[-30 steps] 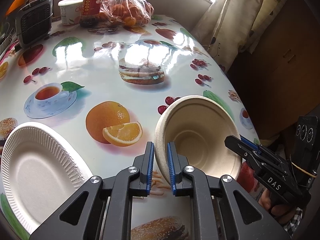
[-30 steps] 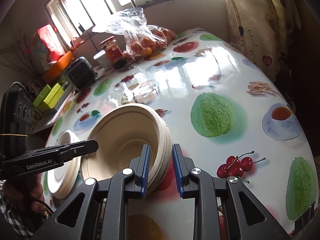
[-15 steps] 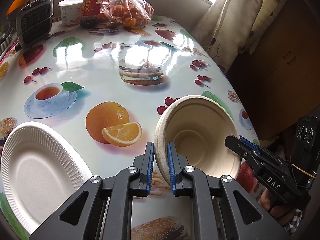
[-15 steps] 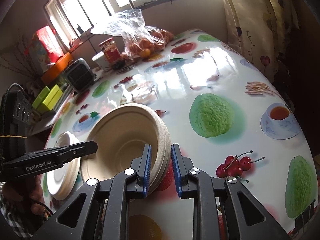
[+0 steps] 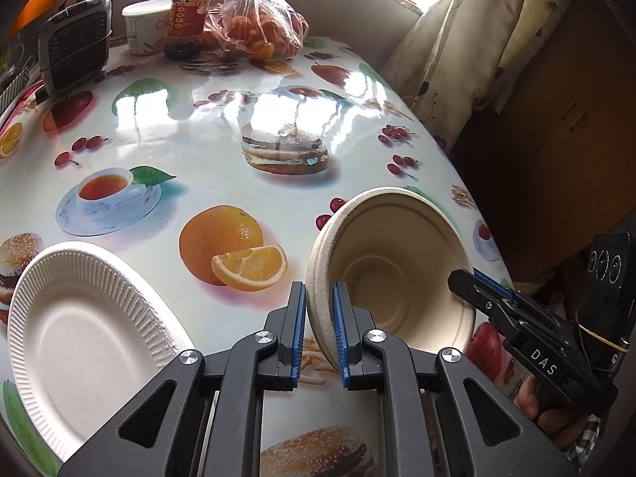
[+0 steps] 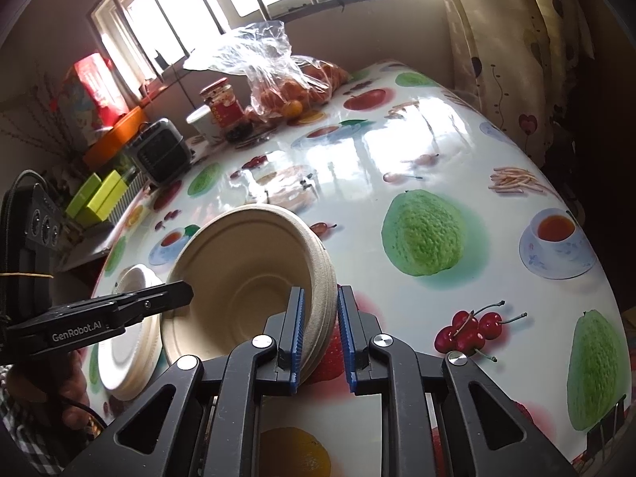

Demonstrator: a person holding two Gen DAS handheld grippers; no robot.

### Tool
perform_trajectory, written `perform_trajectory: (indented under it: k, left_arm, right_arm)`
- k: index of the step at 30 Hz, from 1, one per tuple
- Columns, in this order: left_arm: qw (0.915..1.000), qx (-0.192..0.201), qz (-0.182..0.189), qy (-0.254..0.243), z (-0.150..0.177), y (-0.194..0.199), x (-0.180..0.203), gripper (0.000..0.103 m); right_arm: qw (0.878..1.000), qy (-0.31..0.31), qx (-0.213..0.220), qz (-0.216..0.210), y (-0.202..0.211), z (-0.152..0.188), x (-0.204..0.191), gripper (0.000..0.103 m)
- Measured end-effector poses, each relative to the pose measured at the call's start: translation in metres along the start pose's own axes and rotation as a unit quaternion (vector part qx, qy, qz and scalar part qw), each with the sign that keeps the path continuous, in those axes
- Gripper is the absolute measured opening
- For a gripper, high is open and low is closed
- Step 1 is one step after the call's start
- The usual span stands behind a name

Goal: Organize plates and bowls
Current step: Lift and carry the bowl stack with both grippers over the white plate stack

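A glossy table [image 5: 190, 151] covered in a cloth printed with fruit, teacups and burgers fills the room's middle. At the far left edge, near the person, a white ribbed paper plate [image 5: 87, 330] lies flat on the cloth. Behind it, at the back of the table, stand a small dark heater [image 5: 75, 55], a white tub [image 5: 145, 26], a red-labelled jar [image 5: 190, 16] and a clear bag of oranges [image 5: 258, 28].

Right of the plate, the left gripper [image 5: 320, 334] pinches the near-left rim of a stack of beige paper bowls [image 5: 393, 274], its blue pads pressed narrow on either side of the rim. The stack is tilted up on edge, its hollow facing right, held above the cloth near the table's front edge.

Further right, the right gripper [image 6: 320, 334] grips the opposite rim of the same stack, seen from its own camera as the bowls' right-hand edge. Its jaws have just been closing, with the layered rim between them; the inner pad touches it, the outer pad stands just beside it. A hand [image 5: 556, 417] in a checked sleeve holds that gripper's handle.

A flowered curtain [image 5: 477, 39] hangs at the far right.
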State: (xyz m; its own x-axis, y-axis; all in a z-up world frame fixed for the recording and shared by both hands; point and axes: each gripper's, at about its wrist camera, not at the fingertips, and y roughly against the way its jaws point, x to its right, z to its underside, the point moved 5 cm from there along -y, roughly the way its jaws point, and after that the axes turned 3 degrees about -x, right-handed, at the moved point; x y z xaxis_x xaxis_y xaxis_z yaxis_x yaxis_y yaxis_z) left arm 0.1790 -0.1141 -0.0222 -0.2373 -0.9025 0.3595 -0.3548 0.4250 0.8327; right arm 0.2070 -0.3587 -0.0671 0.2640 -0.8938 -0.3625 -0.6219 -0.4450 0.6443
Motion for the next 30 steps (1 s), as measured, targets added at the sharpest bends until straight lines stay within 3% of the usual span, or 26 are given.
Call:
perform_trajectory:
  k: [30]
  left_arm:
    - [0.9981, 0.047, -0.024, 0.032, 0.010, 0.055, -0.043, 0.014]
  right_arm:
    - [0.998, 0.046, -0.001, -0.036, -0.004, -0.003, -0.072, 0.016]
